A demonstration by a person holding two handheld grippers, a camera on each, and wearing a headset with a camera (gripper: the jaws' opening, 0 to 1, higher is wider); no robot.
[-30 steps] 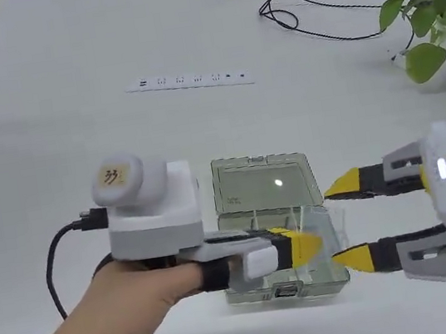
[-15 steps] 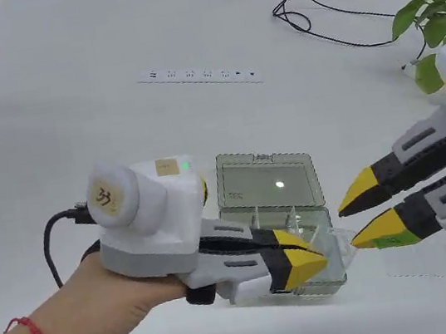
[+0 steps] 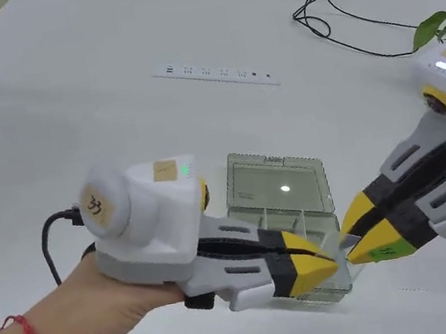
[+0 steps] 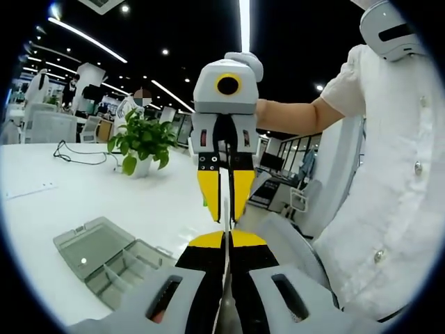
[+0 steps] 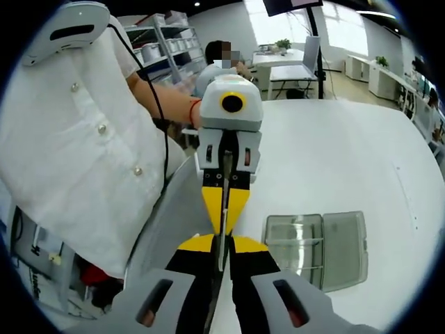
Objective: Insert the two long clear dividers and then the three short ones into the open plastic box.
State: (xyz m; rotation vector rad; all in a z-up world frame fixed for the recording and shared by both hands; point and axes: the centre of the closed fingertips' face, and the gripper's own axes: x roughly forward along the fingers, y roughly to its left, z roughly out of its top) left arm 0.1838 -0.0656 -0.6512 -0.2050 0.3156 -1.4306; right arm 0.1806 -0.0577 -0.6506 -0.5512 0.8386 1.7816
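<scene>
The open clear plastic box (image 3: 280, 189) lies on the white table, lid flat behind its base, also visible in the left gripper view (image 4: 104, 257) and the right gripper view (image 5: 316, 247). My left gripper (image 3: 317, 260) reaches from the left over the box's front, shut on a thin clear divider (image 3: 341, 242) that sticks out past its yellow tips. My right gripper (image 3: 353, 240) comes in from the right, tip to tip with the left, jaws shut on the same divider. The two grippers face each other head-on, right (image 4: 227, 209) and left (image 5: 224, 209), with the divider edge-on between them.
A white power strip (image 3: 216, 74) lies further back on the table. A black cable (image 3: 335, 20) loops at the far right beside a potted plant (image 3: 441, 21). The person's white shirt (image 4: 389, 195) is close behind the grippers. The table's near edge runs just below the box.
The right gripper swung in from the right to the left gripper's tip, and its wide-open jaws came together on the divider. The left gripper stayed over the box's front.
</scene>
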